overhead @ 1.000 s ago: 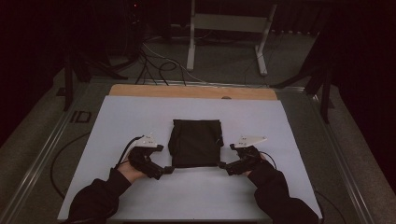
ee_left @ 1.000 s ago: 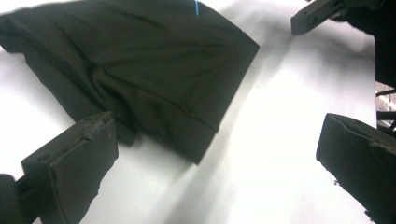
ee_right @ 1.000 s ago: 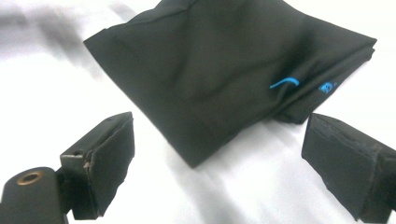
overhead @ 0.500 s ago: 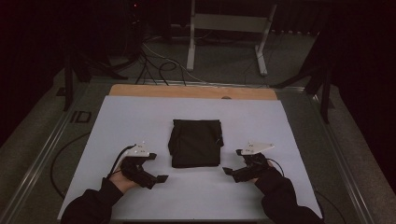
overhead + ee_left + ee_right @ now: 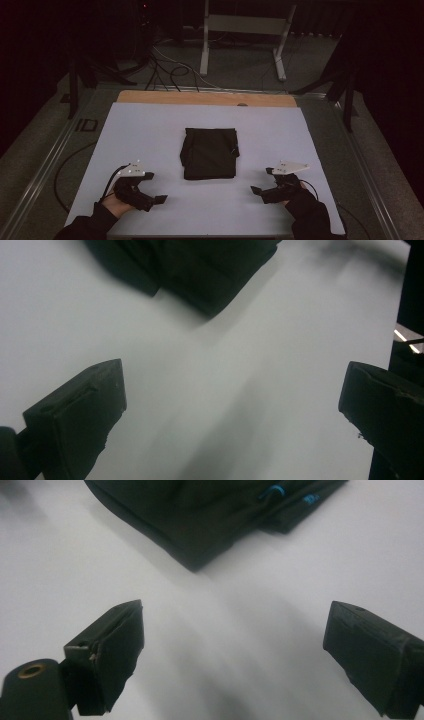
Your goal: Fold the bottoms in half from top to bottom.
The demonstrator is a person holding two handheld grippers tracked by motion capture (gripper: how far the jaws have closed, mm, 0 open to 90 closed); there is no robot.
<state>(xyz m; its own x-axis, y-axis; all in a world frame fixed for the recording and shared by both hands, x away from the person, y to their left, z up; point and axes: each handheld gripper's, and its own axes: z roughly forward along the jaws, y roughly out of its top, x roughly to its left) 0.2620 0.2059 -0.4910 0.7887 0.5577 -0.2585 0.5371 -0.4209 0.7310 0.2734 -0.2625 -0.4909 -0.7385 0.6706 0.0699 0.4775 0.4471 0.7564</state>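
Dim surroundings frame a pale white table (image 5: 150,130) with a wooden strip (image 5: 205,98) along its far edge, and cables (image 5: 170,70) and a metal stand (image 5: 245,30) sit on the dark floor beyond it. Near the table's near-left corner the left gripper (image 5: 155,199) rests low over the surface in a person's left hand (image 5: 122,197), its 2 black jaws spread wide with bare tabletop between them, as the left gripper view (image 5: 230,405) confirms; a grey three-cornered plate sits on top and a cable loops away to the left. Toward the near-right corner the right gripper (image 5: 260,190) is held in the right hand (image 5: 290,192), likewise topped by a grey plate, and its 2 jaws also stand wide apart and hold nothing, with plain white table showing in the gap in the right gripper view (image 5: 232,645). Both grippers point inward toward the middle of the table. Between them, and a little farther from the near edge, a folded black garment (image 5: 209,152) lies flat at about the table's centre, well apart from either gripper. In the left gripper view a corner of the garment (image 5: 200,270) lies ahead of the jaws, untouched. In the right gripper view its folded edge (image 5: 200,525) also lies ahead, showing a small blue cord loop (image 5: 272,491) and a bit of blue print.
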